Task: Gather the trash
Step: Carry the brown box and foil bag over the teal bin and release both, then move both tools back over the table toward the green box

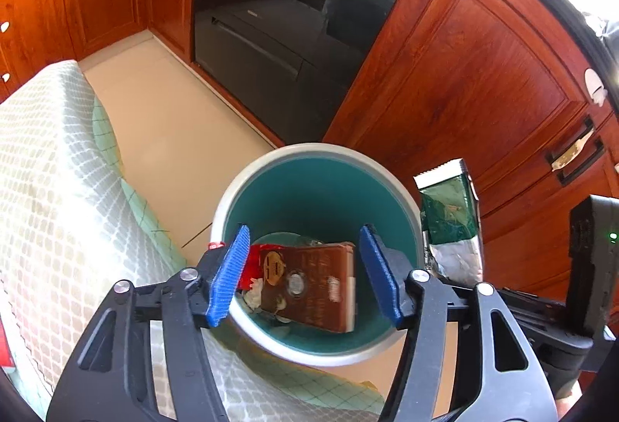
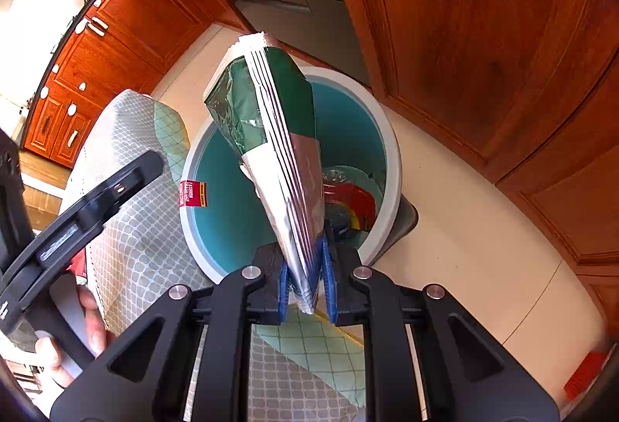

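- Fingers of the right gripper (image 2: pixel 305 290) pinch a green-and-silver foil bag (image 2: pixel 271 135) by its bottom edge, over the teal bin (image 2: pixel 390 147).
- Left gripper (image 1: pixel 305 278) hangs wide and empty above that bin, where a brown box (image 1: pixel 309 286) lies.
- Risk: released off-centre, the tall bag may catch the rim and tip onto the floor (image 2: pixel 456 228).
- Patterned cloth covers the table (image 1: pixel 46 166); wooden cabinets (image 1: pixel 464 81) and an oven (image 1: pixel 278 35) stand beyond.

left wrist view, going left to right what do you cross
Quilted cloth → left gripper, open over the trash bin with a brown packet inside → green and silver bag → right gripper's black body.
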Demonstrator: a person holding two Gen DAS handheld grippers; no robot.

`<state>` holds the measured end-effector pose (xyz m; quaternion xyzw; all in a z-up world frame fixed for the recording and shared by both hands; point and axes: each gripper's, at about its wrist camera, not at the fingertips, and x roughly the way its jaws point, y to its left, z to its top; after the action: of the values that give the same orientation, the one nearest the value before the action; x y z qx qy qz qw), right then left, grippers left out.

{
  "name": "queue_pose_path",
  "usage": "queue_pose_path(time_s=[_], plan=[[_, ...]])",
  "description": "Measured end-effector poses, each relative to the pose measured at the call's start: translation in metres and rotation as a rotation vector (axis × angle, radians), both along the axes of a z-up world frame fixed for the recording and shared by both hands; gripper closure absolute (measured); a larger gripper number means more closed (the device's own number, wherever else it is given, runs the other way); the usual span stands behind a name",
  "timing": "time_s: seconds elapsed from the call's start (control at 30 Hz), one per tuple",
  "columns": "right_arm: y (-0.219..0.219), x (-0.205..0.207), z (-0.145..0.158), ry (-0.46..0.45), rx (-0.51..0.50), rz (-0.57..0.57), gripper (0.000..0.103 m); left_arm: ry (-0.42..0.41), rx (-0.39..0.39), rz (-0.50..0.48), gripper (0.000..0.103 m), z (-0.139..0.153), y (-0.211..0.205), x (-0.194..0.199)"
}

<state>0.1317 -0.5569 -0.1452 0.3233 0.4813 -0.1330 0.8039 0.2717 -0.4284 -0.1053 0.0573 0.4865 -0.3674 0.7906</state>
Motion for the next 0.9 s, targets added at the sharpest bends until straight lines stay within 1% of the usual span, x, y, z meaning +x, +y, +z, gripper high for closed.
queue_pose_path(time_s=[0.13,0.23,0.3,0.33,0.37,0.4,0.43,0.5,0.53,0.57,0.63,0.7,0.73,0.8,0.9], plan=[[0.002,0.004,0.001,0.000,-0.018,0.004,0.089,0.008,-0.009,0.000,0.040,0.009,0.008,-0.004],[0.002,0.008,0.004,-0.003,-0.035,0.006,0.088,0.011,-0.012,-0.001,0.036,0.014,0.013,-0.006],[0.002,0.009,0.007,-0.013,-0.043,0.005,0.080,0.016,-0.018,-0.003,0.032,0.017,0.016,-0.008],[0.002,0.010,0.009,-0.020,-0.049,0.001,0.066,0.016,-0.019,-0.001,0.029,0.019,0.018,-0.010],[0.002,0.010,0.012,-0.028,-0.053,-0.002,0.049,0.014,-0.020,0.001,0.026,0.021,0.020,-0.011],[0.003,0.010,0.014,-0.034,-0.053,-0.002,0.044,0.010,-0.021,0.003,0.025,0.024,0.023,-0.014],[0.003,0.010,0.016,-0.039,-0.050,0.000,0.039,0.007,-0.020,0.006,0.022,0.025,0.024,-0.015],[0.005,0.010,0.019,-0.045,-0.039,0.006,0.033,0.002,-0.021,0.014,0.009,0.028,0.028,-0.017],[0.005,0.009,0.020,-0.045,-0.029,0.008,0.026,0.001,-0.025,0.019,0.006,0.030,0.030,-0.018],[0.005,0.008,0.021,-0.048,-0.019,0.007,0.026,-0.001,-0.031,0.025,0.004,0.031,0.032,-0.018],[0.007,0.007,0.023,-0.043,-0.016,0.004,0.026,-0.004,-0.035,0.030,0.004,0.035,0.037,-0.020],[0.007,0.005,0.025,-0.038,0.005,-0.008,0.022,0.001,-0.034,0.031,0.004,0.038,0.042,-0.023],[0.008,0.004,0.026,-0.037,0.016,-0.015,0.017,0.001,-0.033,0.031,0.004,0.039,0.044,-0.024],[0.010,0.000,0.027,-0.039,0.024,-0.026,0.017,-0.004,-0.029,0.036,0.004,0.042,0.049,-0.026],[0.017,-0.002,0.033,-0.033,0.010,-0.024,0.016,-0.008,-0.032,0.042,0.004,0.047,0.060,-0.031]])
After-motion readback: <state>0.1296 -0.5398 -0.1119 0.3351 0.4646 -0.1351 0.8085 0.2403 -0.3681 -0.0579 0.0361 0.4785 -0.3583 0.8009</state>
